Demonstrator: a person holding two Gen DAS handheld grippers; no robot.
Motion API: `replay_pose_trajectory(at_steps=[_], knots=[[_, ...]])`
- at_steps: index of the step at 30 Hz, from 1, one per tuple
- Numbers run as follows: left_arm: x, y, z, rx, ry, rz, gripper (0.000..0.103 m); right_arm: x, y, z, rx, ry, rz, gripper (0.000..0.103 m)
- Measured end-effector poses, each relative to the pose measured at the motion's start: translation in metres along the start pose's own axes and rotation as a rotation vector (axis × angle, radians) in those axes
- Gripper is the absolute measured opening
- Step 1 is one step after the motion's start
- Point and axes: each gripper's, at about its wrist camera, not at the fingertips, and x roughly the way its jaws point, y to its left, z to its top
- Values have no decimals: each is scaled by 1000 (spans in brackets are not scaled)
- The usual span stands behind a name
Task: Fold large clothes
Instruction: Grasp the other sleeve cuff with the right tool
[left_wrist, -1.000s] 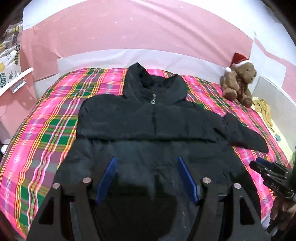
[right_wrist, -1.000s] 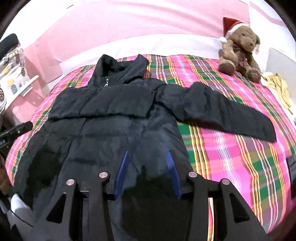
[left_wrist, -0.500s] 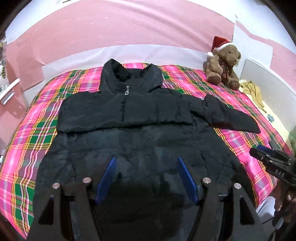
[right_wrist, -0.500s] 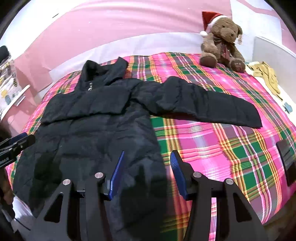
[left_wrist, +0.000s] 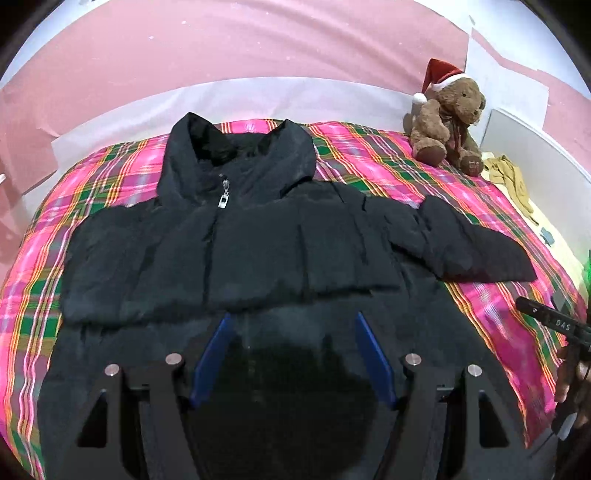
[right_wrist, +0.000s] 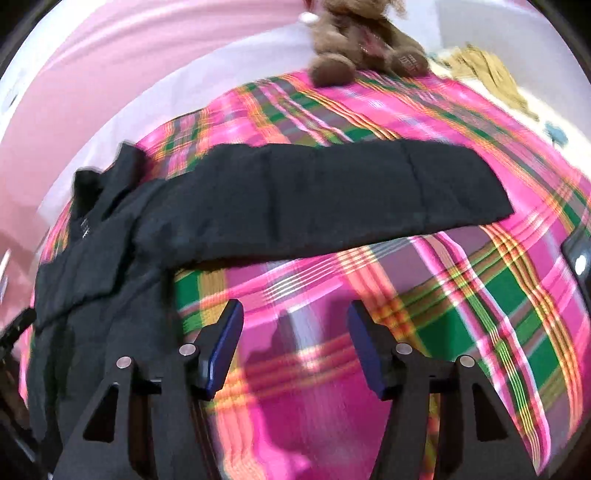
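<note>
A black puffer jacket (left_wrist: 258, 243) lies front-up on a pink plaid bed, collar toward the wall. Its left sleeve is folded across the chest; its right sleeve (right_wrist: 332, 195) stretches out flat to the right. My left gripper (left_wrist: 293, 325) is open and empty above the jacket's lower body. My right gripper (right_wrist: 293, 314) is open and empty, hovering over bare plaid bedspread (right_wrist: 461, 302) just in front of the outstretched sleeve. The right gripper also shows at the right edge of the left wrist view (left_wrist: 554, 321).
A brown teddy bear (left_wrist: 448, 118) in a Santa hat sits at the bed's far right corner. A yellow cloth (left_wrist: 511, 177) lies beside it near a white panel. A dark phone-like object (right_wrist: 578, 258) lies at the bed's right edge. A pink wall stands behind.
My right gripper swung right, off the jacket body to the bedspread in front of the outstretched sleeve. My left gripper drifted slightly and stayed open over the jacket.
</note>
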Motion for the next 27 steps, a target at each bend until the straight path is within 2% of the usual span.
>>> replay_pose_trajectory(at_steps=[5,7,11,18,20,22,23,27], knots=[[44,9,28,-5,-1,24,70,35,-42,21,149,35,-1,59],[62,12,33,-19,16,36,70,42,-55,29,199,15,38,59],[97,10,37,-34,69,13,70,50,-64,43,235,-15,45,59],[115,-9,37,14,48,22,75,61,-78,59,320,-66,59,58],[117,-8,40,13,47,17,75,62,-77,63,313,-67,31,36],[118,-7,43,7,51,9,75,59,-74,65,315,-64,53,24],[115,-5,44,-1,53,-2,75,54,-71,66,308,-72,46,20],[94,2,48,-44,47,-58,75,21,-53,73,267,-134,40,15]])
